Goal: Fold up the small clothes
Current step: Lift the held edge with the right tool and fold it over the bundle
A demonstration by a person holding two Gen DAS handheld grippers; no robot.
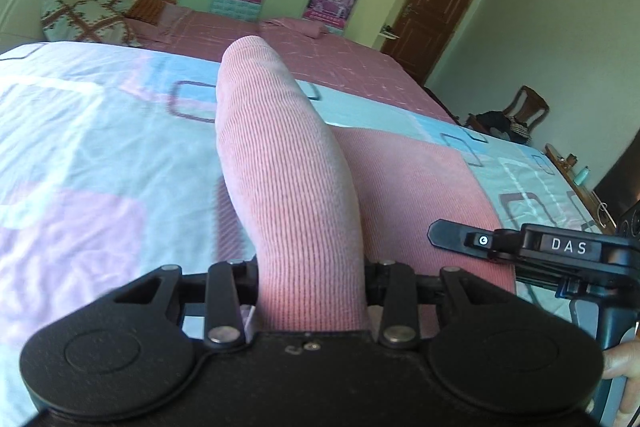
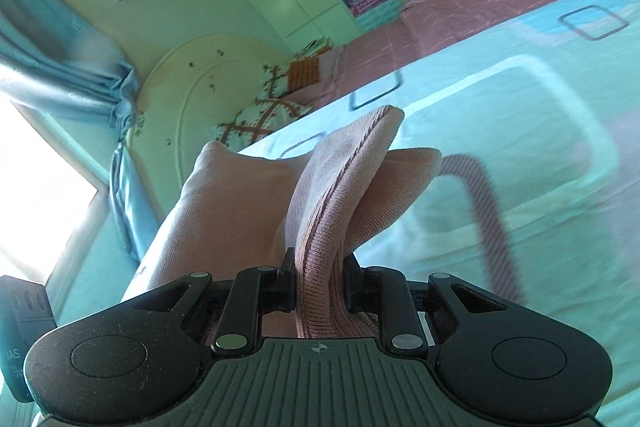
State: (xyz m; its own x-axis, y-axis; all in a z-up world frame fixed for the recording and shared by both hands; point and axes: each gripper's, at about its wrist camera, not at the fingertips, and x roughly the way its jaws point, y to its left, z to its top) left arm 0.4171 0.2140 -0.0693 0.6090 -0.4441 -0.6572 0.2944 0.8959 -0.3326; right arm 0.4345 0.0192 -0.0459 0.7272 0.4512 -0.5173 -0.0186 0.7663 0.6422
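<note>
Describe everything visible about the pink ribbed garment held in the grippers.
The pink ribbed knit garment is soft, finely striped cloth with a darker stitched seam along one edge, seen in the right wrist view. Both the left gripper and the right gripper are shut on it, each pinching a raised fold. The rest drapes onto the pastel patterned bedsheet. What kind of garment it is cannot be told.

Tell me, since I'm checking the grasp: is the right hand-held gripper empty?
No, the right hand-held gripper is shut on a bunched fold of the pink ribbed garment, which stands up between its fingers above the bedsheet.
</note>
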